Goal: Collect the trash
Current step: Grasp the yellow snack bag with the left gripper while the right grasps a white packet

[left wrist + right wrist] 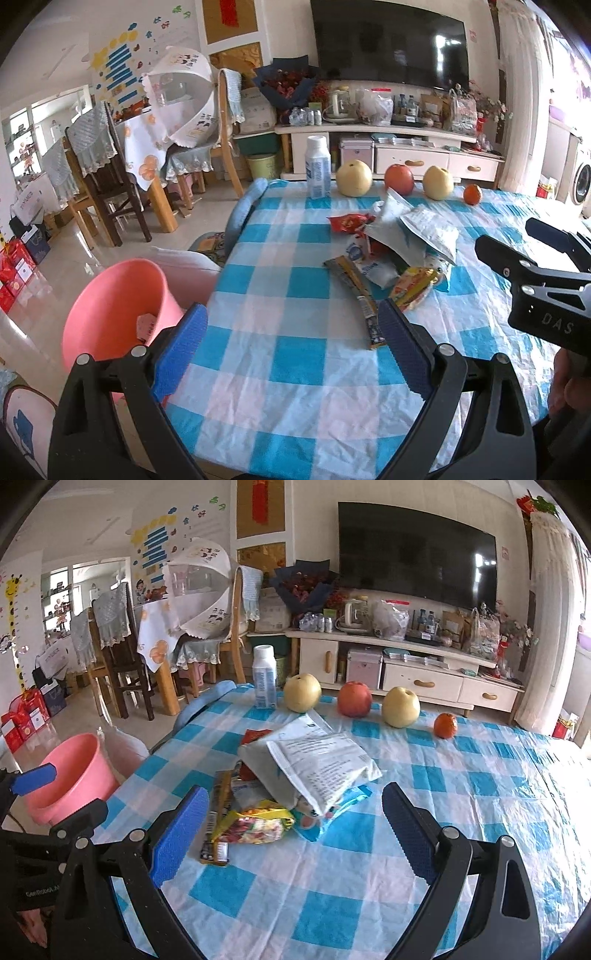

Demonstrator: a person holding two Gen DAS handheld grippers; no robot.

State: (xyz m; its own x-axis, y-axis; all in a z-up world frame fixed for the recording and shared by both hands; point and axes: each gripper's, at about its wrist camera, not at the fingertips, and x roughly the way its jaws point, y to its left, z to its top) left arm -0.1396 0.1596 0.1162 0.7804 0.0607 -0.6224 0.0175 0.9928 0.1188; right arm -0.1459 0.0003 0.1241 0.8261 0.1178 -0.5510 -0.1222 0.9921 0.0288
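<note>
Wrappers [280, 794] piled on table [461, 794]; both jaws wide, empty.

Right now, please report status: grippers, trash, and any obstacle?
Left gripper open, empty. Right gripper open, empty. Wrapper pile on table, untouched; pink bin at table's left edge. Nothing between grippers and pile.

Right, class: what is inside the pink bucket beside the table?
In the left wrist view, the pink bucket holds one small pinkish scrap near its bottom. The left gripper's blue finger pad covers part of the inside, so anything more there cannot be seen.
</note>
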